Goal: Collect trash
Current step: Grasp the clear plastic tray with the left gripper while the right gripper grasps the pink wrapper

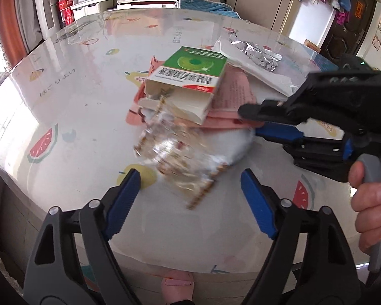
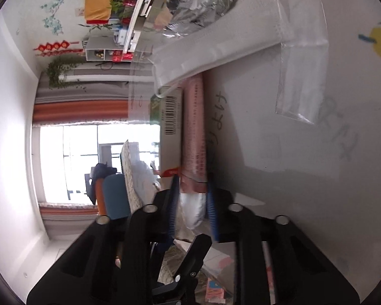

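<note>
A green and white medicine box [image 1: 188,81] lies on folded pink paper [image 1: 226,124] in the middle of the fruit-print table [image 1: 76,117]. A crinkled clear wrapper [image 1: 180,157] with gold edges, blurred, lies in front of the box. Its near end reaches between the fingers of my left gripper [image 1: 190,193], which is open and does not touch it. My right gripper [image 1: 249,120] comes in from the right, shut on the edge of the pink paper. The right wrist view, rolled sideways, shows the pink paper [image 2: 193,137] pinched in my right gripper [image 2: 193,198], beside the box [image 2: 170,127].
White tissue paper [image 1: 256,63] and crumpled silver foil [image 1: 259,50] lie behind the box. A flat clear plastic bag [image 2: 302,76] rests on the table [image 2: 292,190] beyond the tissue [image 2: 216,43]. A hand [image 1: 373,190] holds the right gripper's handle. The table's near edge curves just below my left fingers.
</note>
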A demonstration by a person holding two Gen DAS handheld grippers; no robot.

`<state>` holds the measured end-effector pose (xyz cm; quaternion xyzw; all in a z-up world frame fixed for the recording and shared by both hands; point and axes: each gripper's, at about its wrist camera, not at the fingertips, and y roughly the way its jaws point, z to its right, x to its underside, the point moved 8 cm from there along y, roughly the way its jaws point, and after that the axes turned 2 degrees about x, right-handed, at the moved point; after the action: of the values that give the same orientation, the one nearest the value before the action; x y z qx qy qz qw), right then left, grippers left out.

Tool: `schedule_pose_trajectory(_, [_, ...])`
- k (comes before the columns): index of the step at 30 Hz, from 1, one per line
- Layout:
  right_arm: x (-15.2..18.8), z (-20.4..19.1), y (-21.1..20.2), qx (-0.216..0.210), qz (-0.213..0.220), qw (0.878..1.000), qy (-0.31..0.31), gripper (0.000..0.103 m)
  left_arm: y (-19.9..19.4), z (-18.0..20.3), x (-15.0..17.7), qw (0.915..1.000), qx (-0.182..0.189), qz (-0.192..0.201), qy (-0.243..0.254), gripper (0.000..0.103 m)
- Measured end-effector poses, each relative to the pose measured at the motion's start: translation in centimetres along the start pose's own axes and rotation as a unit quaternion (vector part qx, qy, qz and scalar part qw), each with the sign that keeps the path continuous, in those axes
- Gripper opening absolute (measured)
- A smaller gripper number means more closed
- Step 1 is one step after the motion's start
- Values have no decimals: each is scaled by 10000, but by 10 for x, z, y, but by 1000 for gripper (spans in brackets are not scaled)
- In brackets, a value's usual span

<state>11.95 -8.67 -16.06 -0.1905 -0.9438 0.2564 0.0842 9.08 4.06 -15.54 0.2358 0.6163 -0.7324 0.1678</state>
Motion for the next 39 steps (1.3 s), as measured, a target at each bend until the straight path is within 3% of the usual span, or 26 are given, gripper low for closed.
schedule_pose_trajectory(6, [-2,-5,-2,-154,171,9997,67,4,-2,-5,-2,10000,9,13,-33,63])
schedule_pose_trajectory(8, [2,-12,-9,-165,223,9996,-51,3,-2,-10,-4,10000,17,20,-72,41])
schedule_pose_trajectory(9, [3,-16,-13,-164,249,9995,-111,3,-2,-11,-5,9999,62,-9,-92,34])
schedule_pose_trajectory(14, [12,-33,-43,-262,340,9982,-414,3,-7,-13,-7,9992,281,-52,-273,13])
schedule_pose_trajectory(20, [24,-46,-78,-297,468,9960,-707,3,-21,-7,-4,9993,297,75,-191,5])
schedule_pose_trajectory(39, [62,-93,-132,-274,786,9902,-1123,3,-100,-15,2,9985,169,514,-48,5])
